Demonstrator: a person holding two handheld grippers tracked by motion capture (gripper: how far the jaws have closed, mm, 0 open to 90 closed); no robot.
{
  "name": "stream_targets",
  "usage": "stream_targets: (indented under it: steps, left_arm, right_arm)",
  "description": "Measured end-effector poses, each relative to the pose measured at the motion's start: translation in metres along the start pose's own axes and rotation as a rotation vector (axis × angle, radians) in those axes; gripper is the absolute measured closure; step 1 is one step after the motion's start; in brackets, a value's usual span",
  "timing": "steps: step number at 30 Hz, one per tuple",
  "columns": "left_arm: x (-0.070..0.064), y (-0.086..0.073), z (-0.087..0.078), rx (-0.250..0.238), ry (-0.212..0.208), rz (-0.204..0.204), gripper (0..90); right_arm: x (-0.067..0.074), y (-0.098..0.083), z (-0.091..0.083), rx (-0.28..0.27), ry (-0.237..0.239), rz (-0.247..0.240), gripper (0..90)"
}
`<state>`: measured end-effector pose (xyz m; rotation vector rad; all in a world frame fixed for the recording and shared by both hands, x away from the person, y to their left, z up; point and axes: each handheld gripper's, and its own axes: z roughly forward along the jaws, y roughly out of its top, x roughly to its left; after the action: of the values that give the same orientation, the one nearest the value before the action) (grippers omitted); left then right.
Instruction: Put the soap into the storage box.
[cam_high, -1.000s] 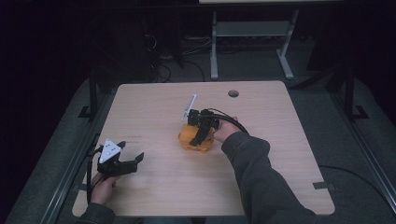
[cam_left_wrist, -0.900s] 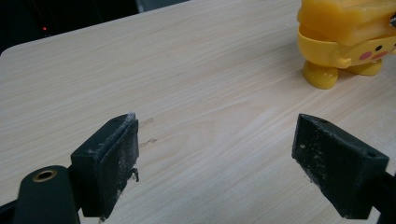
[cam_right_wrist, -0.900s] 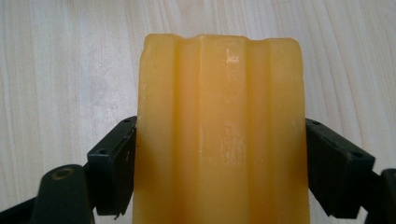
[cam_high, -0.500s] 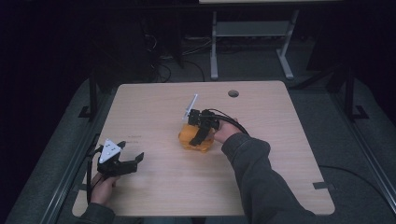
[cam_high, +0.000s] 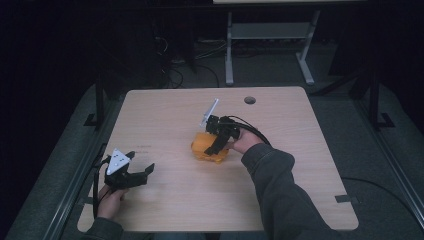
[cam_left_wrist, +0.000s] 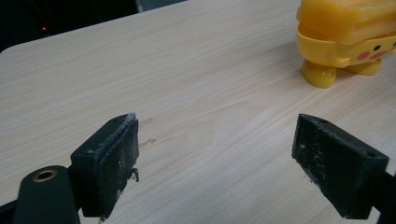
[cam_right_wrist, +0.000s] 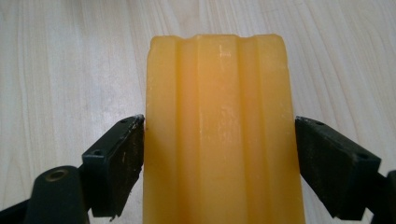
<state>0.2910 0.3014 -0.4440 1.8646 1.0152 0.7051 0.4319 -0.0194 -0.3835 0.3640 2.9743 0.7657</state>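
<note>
Right gripper (cam_right_wrist: 219, 154) clamped on the ribbed orange block (cam_right_wrist: 219, 130), its jaws pressing both flanks above the yellow toy base (cam_left_wrist: 345, 42) (grasp apparently achieved, transfer pending); left gripper (cam_left_wrist: 229, 158) agape, the base beyond its right jaw.

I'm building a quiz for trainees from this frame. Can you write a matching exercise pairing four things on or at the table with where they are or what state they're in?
Things:
1. left gripper
2. right gripper
3. yellow toy
4. round hole in the table

Places or states:
A. near the table's far edge
B. jaws wide apart over bare wood, near the table's left front corner
C. stands on stubby feet, with pink cheek spots
D. jaws against both sides of the orange ribbed block

Pairs: 1-B, 2-D, 3-C, 4-A
</note>
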Motion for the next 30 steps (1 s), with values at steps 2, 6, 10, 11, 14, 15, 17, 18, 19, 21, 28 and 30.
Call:
stream_targets:
  steps: [2, 6, 10, 11, 14, 15, 17, 18, 19, 21, 28, 30]
  left_arm:
    - [0.000, 0.000, 0.000, 0.006, -0.002, 0.002, 14.0]
    - [0.000, 0.000, 0.000, 0.005, -0.003, 0.005, 14.0]
    - [-0.001, 0.000, 0.000, 0.005, -0.003, 0.004, 14.0]
    - [-0.001, 0.000, 0.000, 0.008, -0.003, 0.006, 14.0]
    - [-0.001, 0.000, 0.000, 0.008, -0.004, 0.005, 14.0]
    - [-0.001, 0.000, 0.001, 0.009, -0.004, 0.005, 14.0]
    - [-0.001, 0.000, 0.001, 0.009, -0.003, 0.007, 14.0]
    - [-0.001, 0.000, 0.001, 0.009, -0.004, 0.004, 14.0]
    - [-0.001, 0.000, 0.001, 0.009, -0.003, 0.005, 14.0]
    - [-0.001, 0.000, 0.001, 0.010, -0.003, 0.007, 14.0]
    - [-0.001, 0.000, 0.001, 0.011, -0.004, 0.011, 14.0]
    - [-0.001, 0.000, 0.001, 0.012, -0.004, 0.011, 14.0]
  right_arm:
    - [0.000, -0.001, -0.002, -0.004, -0.011, -0.003, 17.8]
    - [0.000, -0.004, -0.007, -0.023, -0.014, 0.003, 17.9]
    - [0.001, -0.006, -0.012, -0.027, -0.018, 0.001, 17.8]
    - [0.001, -0.007, -0.014, -0.029, -0.022, 0.003, 17.7]
    - [0.001, -0.010, -0.017, -0.044, -0.024, 0.006, 17.8]
    - [0.001, -0.011, -0.018, -0.051, -0.024, 0.010, 17.8]
    - [0.000, -0.013, -0.019, -0.060, -0.022, 0.014, 17.8]
    - [0.001, -0.014, -0.020, -0.061, -0.022, 0.022, 17.8]
    - [0.000, -0.015, -0.021, -0.061, -0.025, 0.016, 17.8]
    - [0.001, -0.017, -0.023, -0.063, -0.026, 0.024, 17.8]
    - [0.001, -0.025, -0.030, -0.077, -0.039, 0.032, 17.9]
    - [0.002, -0.026, -0.032, -0.076, -0.042, 0.034, 18.3]
